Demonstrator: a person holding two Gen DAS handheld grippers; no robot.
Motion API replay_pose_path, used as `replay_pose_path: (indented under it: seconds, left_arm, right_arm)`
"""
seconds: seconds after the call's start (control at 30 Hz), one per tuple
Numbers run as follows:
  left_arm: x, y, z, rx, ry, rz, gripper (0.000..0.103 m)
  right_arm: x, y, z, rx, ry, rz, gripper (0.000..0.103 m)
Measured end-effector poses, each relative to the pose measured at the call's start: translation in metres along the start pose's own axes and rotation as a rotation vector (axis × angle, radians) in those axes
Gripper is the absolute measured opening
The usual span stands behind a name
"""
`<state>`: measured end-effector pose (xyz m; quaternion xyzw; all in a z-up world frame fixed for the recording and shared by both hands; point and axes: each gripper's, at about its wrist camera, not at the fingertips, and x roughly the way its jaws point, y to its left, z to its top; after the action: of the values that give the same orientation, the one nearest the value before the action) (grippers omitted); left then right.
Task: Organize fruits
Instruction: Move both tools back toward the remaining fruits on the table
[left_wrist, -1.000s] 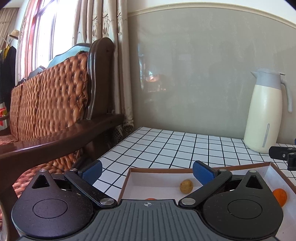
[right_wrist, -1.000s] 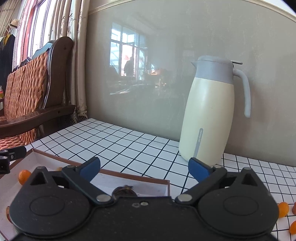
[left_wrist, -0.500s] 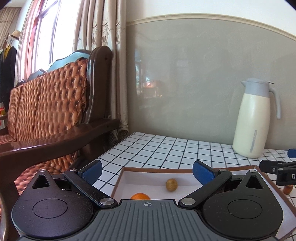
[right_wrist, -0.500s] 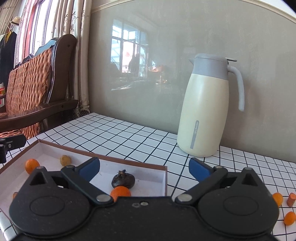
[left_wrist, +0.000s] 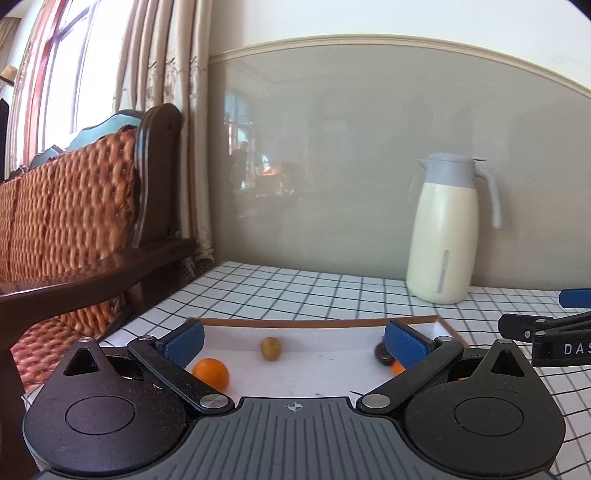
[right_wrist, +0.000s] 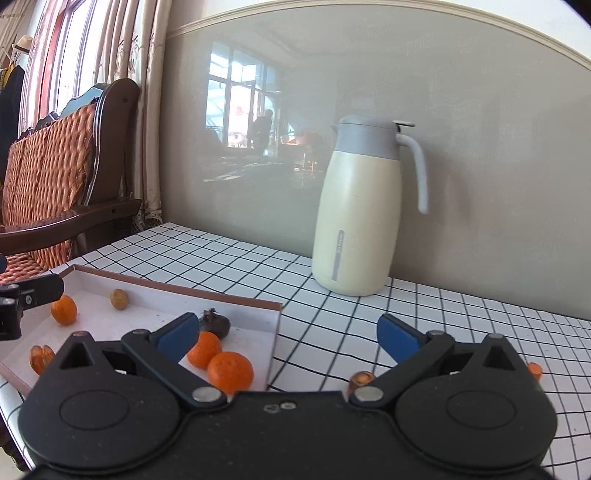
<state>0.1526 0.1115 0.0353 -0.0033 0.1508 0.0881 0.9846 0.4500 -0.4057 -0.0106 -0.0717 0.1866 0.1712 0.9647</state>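
Blue-padded left gripper (left_wrist: 293, 338) sits level and low over the near edge of the white box (left_wrist: 317, 324), jaws spread wide with nothing in them. Right gripper (right_wrist: 288, 332) is level too, wide and empty, straddling the box's right wall. Oranges (right_wrist: 229, 372), a yellowish fruit (right_wrist: 119, 298) and a dark one (right_wrist: 215, 325) lie inside; small orange bits (right_wrist: 361, 378) sit on the checkered bench (right_wrist: 369, 317) by the cream jug (right_wrist: 360, 210)
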Motion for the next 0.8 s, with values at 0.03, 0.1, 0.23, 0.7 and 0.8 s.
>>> replay_pose_path:
  seconds: [0.03,0.1,0.23,0.7,0.8]
  left_arm:
    - [-0.003,-0.006,-0.001,0.007,-0.002,-0.008,0.103]
    - [-0.007,-0.017,-0.001,0.017,-0.003,-0.026,0.103]
    - [-0.012,-0.038,-0.001,0.042,-0.004,-0.065,0.103]
    - [-0.017,-0.096,-0.005,0.085,-0.001,-0.157,0.103]
    - [-0.017,-0.106,-0.006,0.093,0.004,-0.178,0.103]
  right_arm:
    - [-0.004,-0.004,-0.001,0.000,-0.001,-0.008,0.097]
    - [-0.010,-0.010,-0.002,0.002,0.000,-0.019,0.097]
    - [-0.022,-0.024,-0.007,0.005,-0.001,-0.041,0.097]
    - [-0.045,-0.071,-0.020,0.034,0.014,-0.114,0.097]
    - [-0.047,-0.082,-0.024,0.042,0.023,-0.130,0.097]
